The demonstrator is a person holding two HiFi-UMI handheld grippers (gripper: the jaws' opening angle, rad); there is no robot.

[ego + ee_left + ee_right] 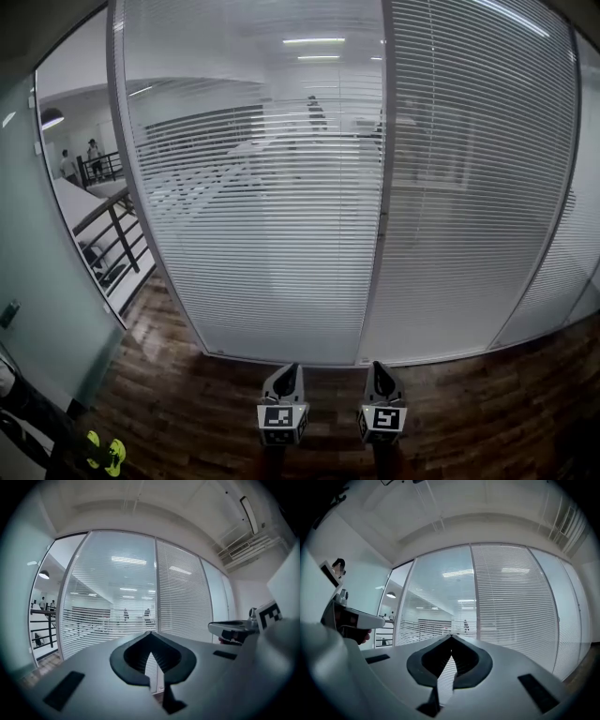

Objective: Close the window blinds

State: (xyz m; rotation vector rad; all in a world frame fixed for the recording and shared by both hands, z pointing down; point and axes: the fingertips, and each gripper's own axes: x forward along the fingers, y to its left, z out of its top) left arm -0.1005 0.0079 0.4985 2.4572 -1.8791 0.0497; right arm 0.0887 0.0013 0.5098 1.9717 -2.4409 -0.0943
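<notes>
Both tools sit low in front of me: left gripper & right gripper, jaws pressed together, nothing btwn them. Past the wood floor, the blinds hang upright behind glass, well apart from the grippers. Slats run left-right; the left panel's are tilted open, so I see thru. I'd close in, find the tilt control (can't spot it), then part one gripper's jaws before reaching.
</notes>
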